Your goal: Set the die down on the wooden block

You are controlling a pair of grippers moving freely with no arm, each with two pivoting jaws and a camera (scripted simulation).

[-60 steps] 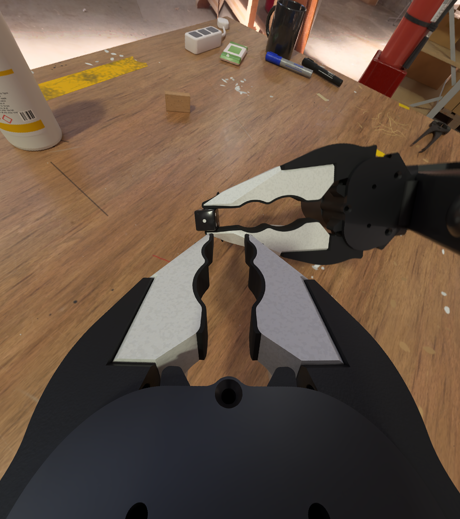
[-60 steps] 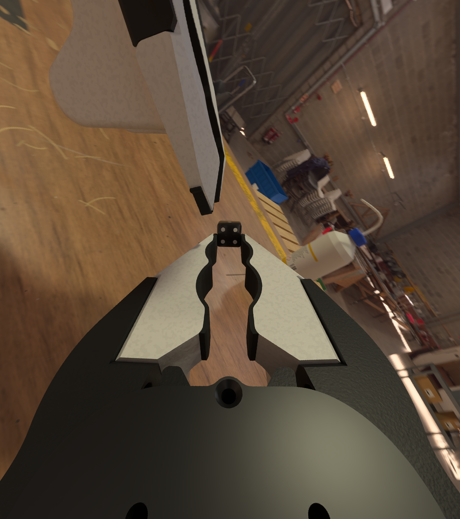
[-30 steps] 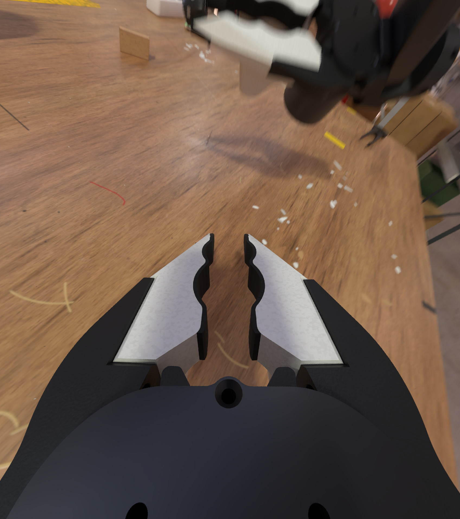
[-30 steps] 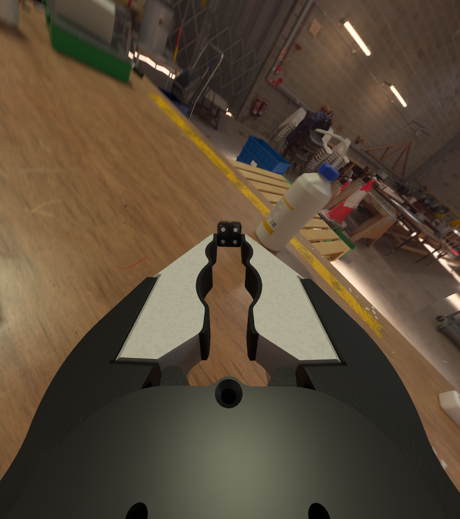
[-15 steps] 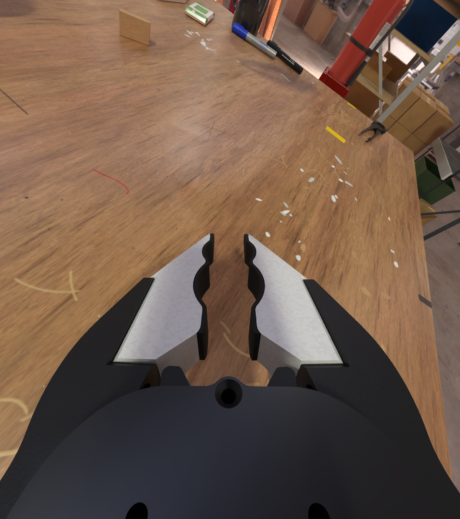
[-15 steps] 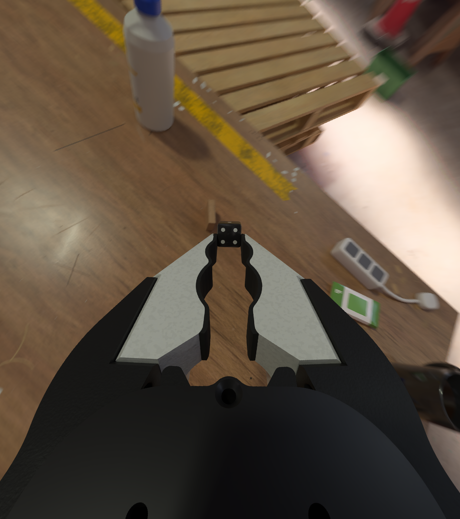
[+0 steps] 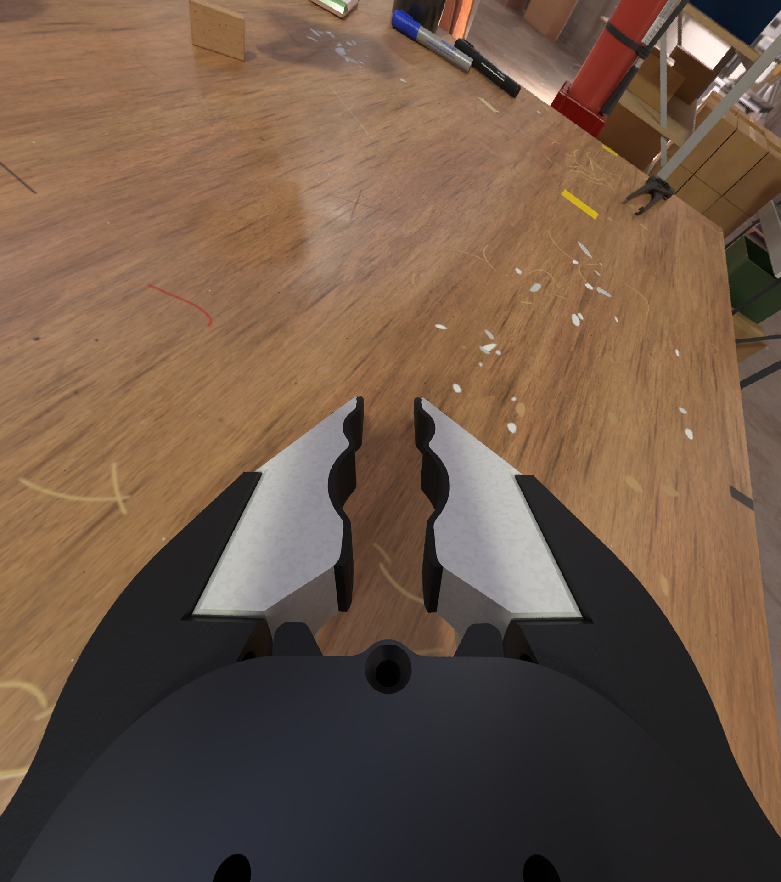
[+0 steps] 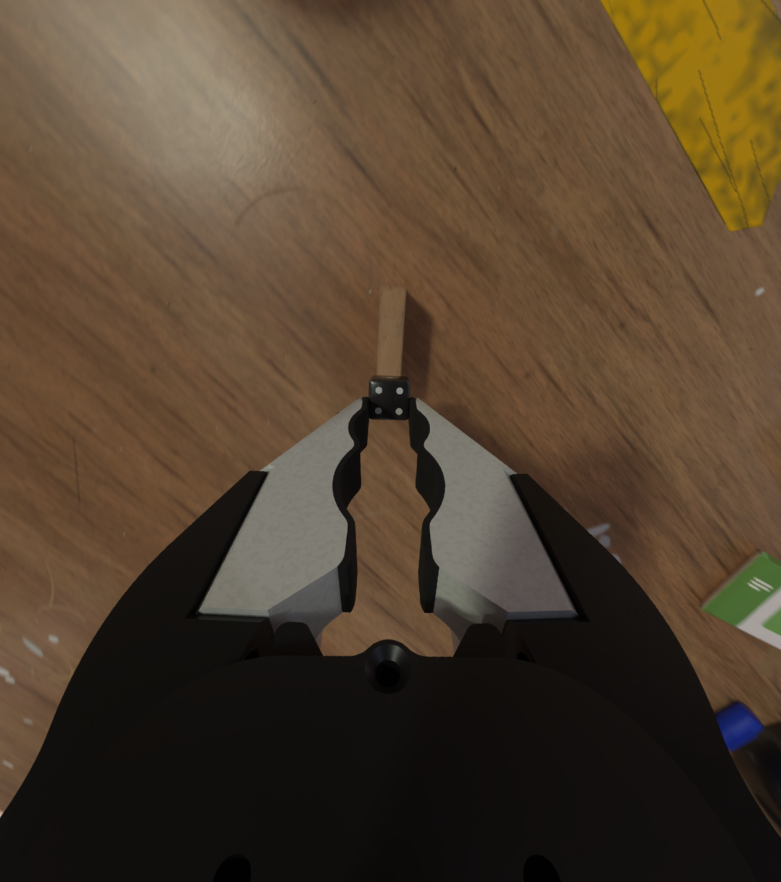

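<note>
Die point(image 8: 389, 404) pinched at right gripper point(image 8: 388, 409) tips, directly above near end of wooden block point(image 8: 391, 330). Block's thin top edge runs straight ahead along the fingers. Left gripper point(image 7: 388, 405) slightly parted, empty, well away.

A black die point(image 8: 389, 400) with white pips, a pale tan wooden block point(image 8: 391, 331), a green-and-white box point(image 8: 779, 615).

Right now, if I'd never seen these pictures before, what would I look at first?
Probably the little black die with white dots, pinched at the very tips of the right hand-held gripper and hanging over the table. Just beyond it stands the thin wooden block, seen from above on the brown table. In the other view, the left hand-held gripper holds nothing, its fingers apart over the table.
</note>
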